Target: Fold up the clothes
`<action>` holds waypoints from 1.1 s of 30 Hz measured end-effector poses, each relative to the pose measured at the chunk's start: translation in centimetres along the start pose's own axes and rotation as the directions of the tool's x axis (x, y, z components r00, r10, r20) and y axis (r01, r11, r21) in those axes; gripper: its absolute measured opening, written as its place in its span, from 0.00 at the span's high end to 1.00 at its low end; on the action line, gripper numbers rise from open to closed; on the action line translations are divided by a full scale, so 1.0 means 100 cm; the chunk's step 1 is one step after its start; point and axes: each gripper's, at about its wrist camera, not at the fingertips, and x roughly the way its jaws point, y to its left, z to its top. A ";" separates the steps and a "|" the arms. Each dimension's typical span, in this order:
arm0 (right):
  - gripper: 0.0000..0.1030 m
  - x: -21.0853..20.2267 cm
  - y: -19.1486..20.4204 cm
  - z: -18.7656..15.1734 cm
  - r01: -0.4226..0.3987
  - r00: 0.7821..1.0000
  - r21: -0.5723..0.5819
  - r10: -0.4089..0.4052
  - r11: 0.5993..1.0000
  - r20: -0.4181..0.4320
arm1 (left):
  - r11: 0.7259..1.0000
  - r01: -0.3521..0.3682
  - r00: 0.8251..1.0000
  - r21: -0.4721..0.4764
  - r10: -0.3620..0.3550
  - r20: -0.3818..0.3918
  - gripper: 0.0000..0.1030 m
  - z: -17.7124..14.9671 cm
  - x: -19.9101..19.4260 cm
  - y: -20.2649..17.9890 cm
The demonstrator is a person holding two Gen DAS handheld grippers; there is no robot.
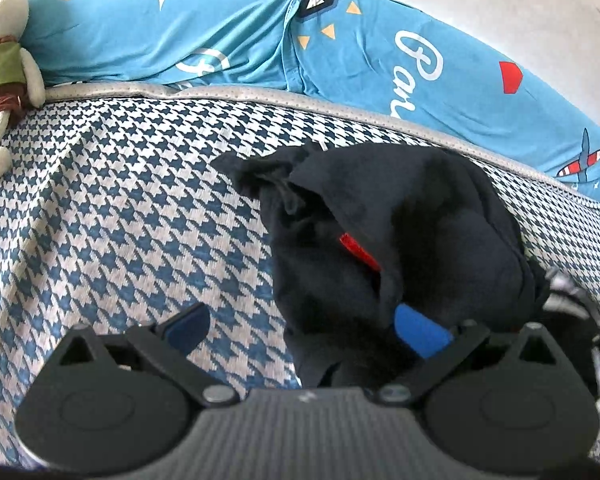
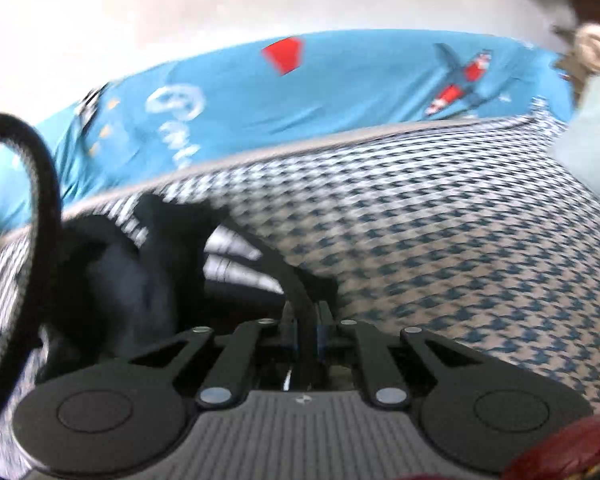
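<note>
Lying bunched and rumpled on the houndstooth bedcover [image 1: 112,208], just before the blue quilt [image 1: 228,36]: a dark garment [image 1: 400,232], looking soft, light and floppy, best pinched at a hem or corner. Hovering low over it, fingers spread wide: the left gripper [image 1: 304,328]. Pinching a dark edge of it, fingers together and blurred: the right gripper [image 2: 306,320].

bare mattress [image 1: 112,208] left of the crumpled black garment [image 1: 400,232].
</note>
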 end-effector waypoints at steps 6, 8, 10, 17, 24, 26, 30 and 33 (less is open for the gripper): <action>0.49 -0.006 -0.016 0.008 -0.025 1.000 0.102 0.023 0.994 0.021 | 1.000 0.007 1.000 0.012 -0.008 0.017 0.00 0.005 0.001 -0.006; 0.43 -0.002 -0.014 0.009 -0.027 1.000 0.097 0.028 0.995 0.000 | 1.000 0.010 1.000 0.018 -0.010 0.027 0.00 0.008 0.000 -0.009; 0.39 0.004 -0.013 0.008 -0.054 0.997 0.098 0.059 0.994 -0.044 | 1.000 0.010 0.999 0.018 -0.011 0.031 0.00 0.011 0.002 -0.012; 0.31 0.021 -0.014 -0.005 -0.103 0.978 0.134 0.125 0.986 -0.168 | 1.000 0.009 1.000 -0.021 -0.009 -0.002 0.00 0.018 0.020 -0.007; 0.29 0.027 -0.008 -0.009 -0.120 0.971 0.138 0.145 0.983 -0.190 | 0.999 0.012 1.000 -0.029 -0.012 -0.019 0.00 0.020 0.033 -0.008; 0.29 0.030 -0.005 -0.011 -0.118 0.970 0.132 0.143 0.984 -0.197 | 1.000 0.009 1.000 -0.022 -0.009 -0.020 0.00 0.020 0.035 -0.010; 0.29 0.039 -0.001 -0.011 -0.121 0.965 0.149 0.151 0.982 -0.215 | 1.000 -0.004 1.000 -0.017 0.004 -0.027 0.00 0.020 0.041 -0.013; 0.27 0.044 0.003 -0.011 -0.128 0.964 0.150 0.158 0.980 -0.213 | 1.000 -0.005 0.999 -0.009 0.005 -0.034 0.00 0.021 0.045 -0.015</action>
